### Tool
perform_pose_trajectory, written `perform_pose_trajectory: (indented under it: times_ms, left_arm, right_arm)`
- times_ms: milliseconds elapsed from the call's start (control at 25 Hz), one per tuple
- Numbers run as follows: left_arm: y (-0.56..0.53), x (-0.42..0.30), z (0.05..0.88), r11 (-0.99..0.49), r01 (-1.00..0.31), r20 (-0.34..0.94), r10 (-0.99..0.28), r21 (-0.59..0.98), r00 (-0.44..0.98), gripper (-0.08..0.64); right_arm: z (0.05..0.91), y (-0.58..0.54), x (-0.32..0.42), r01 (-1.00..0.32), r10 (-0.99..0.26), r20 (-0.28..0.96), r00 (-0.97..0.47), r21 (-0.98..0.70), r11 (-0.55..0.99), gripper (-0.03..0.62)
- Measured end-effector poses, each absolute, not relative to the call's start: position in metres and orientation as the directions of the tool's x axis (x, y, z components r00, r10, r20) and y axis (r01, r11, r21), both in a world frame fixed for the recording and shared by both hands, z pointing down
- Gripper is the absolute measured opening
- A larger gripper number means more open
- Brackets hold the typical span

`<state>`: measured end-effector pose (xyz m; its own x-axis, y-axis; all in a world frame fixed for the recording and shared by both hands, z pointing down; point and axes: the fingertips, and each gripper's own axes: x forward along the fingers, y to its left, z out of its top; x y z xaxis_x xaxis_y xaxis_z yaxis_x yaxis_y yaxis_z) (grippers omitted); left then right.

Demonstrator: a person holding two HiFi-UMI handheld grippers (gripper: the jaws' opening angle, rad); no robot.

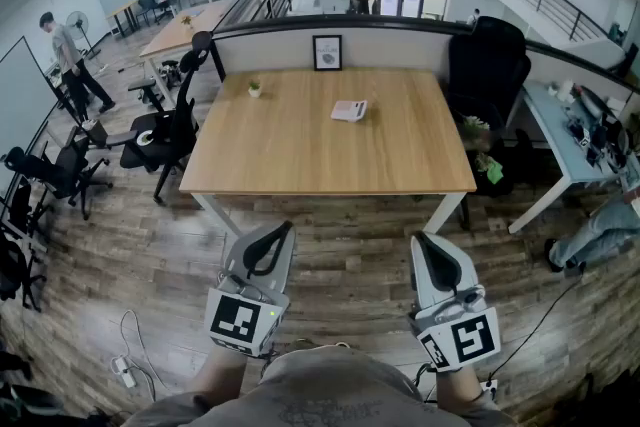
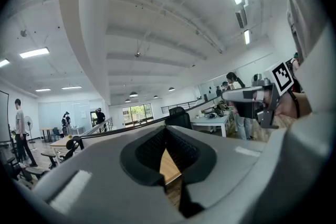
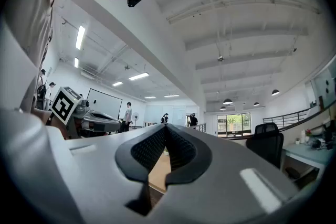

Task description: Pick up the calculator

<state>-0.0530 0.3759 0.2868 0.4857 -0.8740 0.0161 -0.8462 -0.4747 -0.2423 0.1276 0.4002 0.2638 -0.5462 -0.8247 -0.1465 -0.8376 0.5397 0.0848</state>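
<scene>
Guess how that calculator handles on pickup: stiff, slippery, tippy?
The calculator looks like a small flat slab, so probably rigid and light. Lying low on the smooth wooden table, it may slide rather than tip if nudged. Surface finish: too small to tell.

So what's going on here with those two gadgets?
A person stands facing a wooden table, holding the left tongs and the right tongs out in front, both shut and empty. The calculator lies untouched on the table's far half, well ahead of both tongs. Nothing is picked up yet.
</scene>
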Motion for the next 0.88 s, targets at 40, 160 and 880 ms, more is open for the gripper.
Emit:
perform_pose_trajectory:
  times_ms: [40, 160, 880]
  left_arm:
    - [0.377, -0.052, 0.287, -0.475, -0.846, 0.013, -0.873, -0.243, 0.487, 0.002]
    - [0.379, -0.049, 0.287, -0.478, -0.845, 0.018, -0.872, -0.239, 0.489, 0.001]
    - [0.38, -0.038, 0.298, -0.476, -0.845, 0.055, -0.877, -0.242, 0.478, 0.0]
  right_arm:
    - [0.263, 0.402, 0.129, -0.832, -0.818, -0.155, -0.555, 0.07, 0.551, 0.009]
    - [0.261, 0.407, 0.13, -0.81, -0.795, -0.176, -0.581, 0.033, 0.585, 0.009]
    - [0.285, 0.404, 0.149, -0.824, -0.818, -0.136, -0.559, -0.019, 0.566, 0.215]
